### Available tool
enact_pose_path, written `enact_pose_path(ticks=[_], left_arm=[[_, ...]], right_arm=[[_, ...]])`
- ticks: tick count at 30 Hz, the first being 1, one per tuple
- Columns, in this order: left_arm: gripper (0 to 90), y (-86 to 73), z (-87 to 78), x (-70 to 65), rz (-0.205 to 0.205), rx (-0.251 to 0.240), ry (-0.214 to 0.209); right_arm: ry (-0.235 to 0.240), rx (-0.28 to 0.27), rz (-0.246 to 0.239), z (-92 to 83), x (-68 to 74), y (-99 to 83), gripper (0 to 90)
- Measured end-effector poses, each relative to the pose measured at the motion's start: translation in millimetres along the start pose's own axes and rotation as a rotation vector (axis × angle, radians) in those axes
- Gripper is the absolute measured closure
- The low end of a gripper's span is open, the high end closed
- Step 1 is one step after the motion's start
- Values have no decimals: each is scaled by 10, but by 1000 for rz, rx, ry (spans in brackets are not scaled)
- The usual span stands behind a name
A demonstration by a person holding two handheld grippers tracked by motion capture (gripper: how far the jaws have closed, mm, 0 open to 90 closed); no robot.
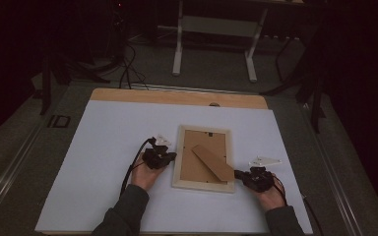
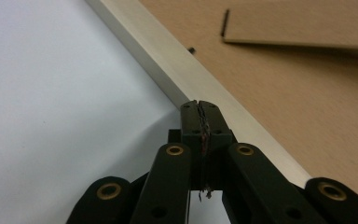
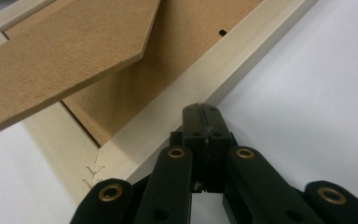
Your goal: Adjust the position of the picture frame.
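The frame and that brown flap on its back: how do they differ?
The frame is pale, whitish wood; the flap is brown board. The frame is an upright rectangle lying flat on the table; the flap is a narrow strip set slantwise across the back. In the right gripper view the flap's free end lifts clear of the backing and overhangs the frame's rail, which lies flat. Both are part of one picture frame lying face down.

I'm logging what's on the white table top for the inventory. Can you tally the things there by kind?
Picture frame, lying back side up, with its stand flap: 1
Grippers, left gripper and right gripper, both shut at the frame's edges: 2
Total: 3
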State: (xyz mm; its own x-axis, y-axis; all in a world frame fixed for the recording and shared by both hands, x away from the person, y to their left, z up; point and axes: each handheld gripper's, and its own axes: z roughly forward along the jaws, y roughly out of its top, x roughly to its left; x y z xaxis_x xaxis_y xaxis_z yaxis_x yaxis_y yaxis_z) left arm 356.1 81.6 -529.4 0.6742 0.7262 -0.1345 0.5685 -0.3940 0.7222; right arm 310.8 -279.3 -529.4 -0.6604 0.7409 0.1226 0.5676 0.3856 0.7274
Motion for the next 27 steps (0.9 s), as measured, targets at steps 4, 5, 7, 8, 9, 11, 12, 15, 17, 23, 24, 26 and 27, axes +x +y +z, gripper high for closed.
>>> enact_pose_path(ticks=[4,5,7,8,9,11,12,15,17,23,24,26,27], left_arm=[[900,-40,-39,-12,14,-4,-13],[900,-40,-39,-12,14,-4,-13],[900,-82,-85,-2,19,-4,-22],[900,-107,-117,11,21,-3,-28],[900,-107,-117,11,21,-3,-28],[900,-152,-174,26,22,-7,-26],[900,-168,-190,33,21,-6,-25],[900,-194,-224,53,17,-2,-26],[900,-218,-256,87,5,-8,-24],[900,-206,-225,140,-8,-14,-25],[900,-194,-214,147,-7,-15,-21],[900,-189,-208,153,-4,-14,-21],[900,-189,-208,153,-4,-14,-21]], right_arm=[[2,3,-8,-1,20,2,900],[6,3,-11,0,27,1,900],[18,5,-19,10,65,3,900],[20,5,-25,16,81,5,900],[20,5,-25,16,81,5,900],[32,12,-46,33,133,16,900],[36,11,-54,41,151,20,900],[45,17,-65,52,190,28,900],[57,19,-85,70,251,43,900],[60,15,-105,72,322,76,900],[63,17,-93,72,316,75,900],[70,16,-89,75,305,71,900],[70,16,-89,75,305,71,900]])
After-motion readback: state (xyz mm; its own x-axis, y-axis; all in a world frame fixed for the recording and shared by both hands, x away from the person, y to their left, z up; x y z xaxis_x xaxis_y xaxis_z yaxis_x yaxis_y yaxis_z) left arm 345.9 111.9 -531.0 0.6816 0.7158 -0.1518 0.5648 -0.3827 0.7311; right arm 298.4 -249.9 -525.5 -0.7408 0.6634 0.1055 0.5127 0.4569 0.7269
